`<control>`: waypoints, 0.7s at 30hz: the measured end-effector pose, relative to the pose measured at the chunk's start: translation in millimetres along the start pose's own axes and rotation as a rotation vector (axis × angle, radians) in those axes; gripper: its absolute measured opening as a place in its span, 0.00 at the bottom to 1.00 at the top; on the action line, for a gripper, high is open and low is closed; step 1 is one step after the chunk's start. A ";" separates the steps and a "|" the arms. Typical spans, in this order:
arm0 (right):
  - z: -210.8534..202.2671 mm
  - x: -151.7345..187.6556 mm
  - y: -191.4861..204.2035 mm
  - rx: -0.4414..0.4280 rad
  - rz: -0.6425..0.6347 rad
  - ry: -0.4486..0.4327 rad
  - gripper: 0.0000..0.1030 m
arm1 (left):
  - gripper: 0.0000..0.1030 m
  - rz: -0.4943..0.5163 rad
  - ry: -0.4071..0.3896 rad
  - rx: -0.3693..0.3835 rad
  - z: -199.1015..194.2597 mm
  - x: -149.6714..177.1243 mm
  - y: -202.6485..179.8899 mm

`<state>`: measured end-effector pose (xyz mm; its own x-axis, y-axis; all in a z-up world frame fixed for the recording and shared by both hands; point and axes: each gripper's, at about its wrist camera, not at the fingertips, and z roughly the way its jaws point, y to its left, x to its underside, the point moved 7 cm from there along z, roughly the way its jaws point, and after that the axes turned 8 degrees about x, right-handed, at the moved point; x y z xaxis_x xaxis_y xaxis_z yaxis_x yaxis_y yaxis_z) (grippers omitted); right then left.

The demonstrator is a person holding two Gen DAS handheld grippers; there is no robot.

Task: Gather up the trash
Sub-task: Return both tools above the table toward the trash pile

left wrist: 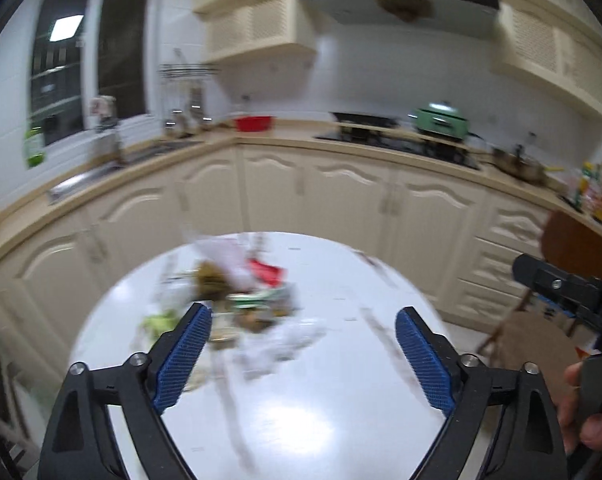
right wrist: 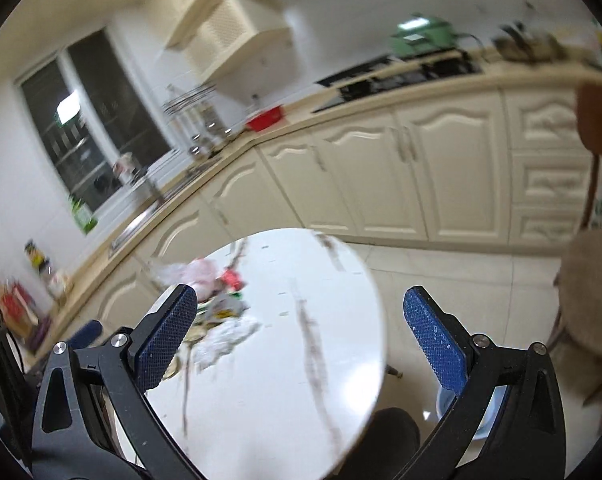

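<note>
Risk: loose, mixed trash pile (left wrist: 241,304) likely to scatter or shed scraps if grabbed at edge; dark streaks on white round tabletop (left wrist: 341,360) suggest smearing. Left gripper (left wrist: 303,354): fingers spread wide, nothing between. Right gripper (right wrist: 301,338): fingers spread wide, empty. Pile location: far-left part of tabletop, beyond and just beside left finger in both views, not touched.
</note>
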<state>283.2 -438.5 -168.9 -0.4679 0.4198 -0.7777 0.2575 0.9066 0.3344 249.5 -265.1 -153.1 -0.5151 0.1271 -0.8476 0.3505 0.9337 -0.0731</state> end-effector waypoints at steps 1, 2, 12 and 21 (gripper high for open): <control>-1.2 1.4 15.7 0.002 -0.031 -0.005 1.00 | 0.96 -0.012 -0.008 -0.024 -17.4 7.1 13.1; -2.7 3.5 28.9 0.003 -0.059 -0.010 1.00 | 0.99 -0.030 -0.017 -0.048 -30.1 10.3 24.9; -9.7 29.7 147.7 0.051 -0.329 -0.037 1.00 | 0.99 -0.171 -0.008 -0.184 -98.5 23.7 61.8; -5.3 43.0 205.4 0.038 -0.451 -0.067 1.00 | 0.99 -0.232 -0.015 -0.233 -161.0 42.3 114.4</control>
<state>311.6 -234.0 -130.9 -0.4847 -0.0215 -0.8744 0.0721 0.9953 -0.0645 141.9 -99.0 -112.8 -0.5479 -0.1012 -0.8304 0.0360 0.9889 -0.1443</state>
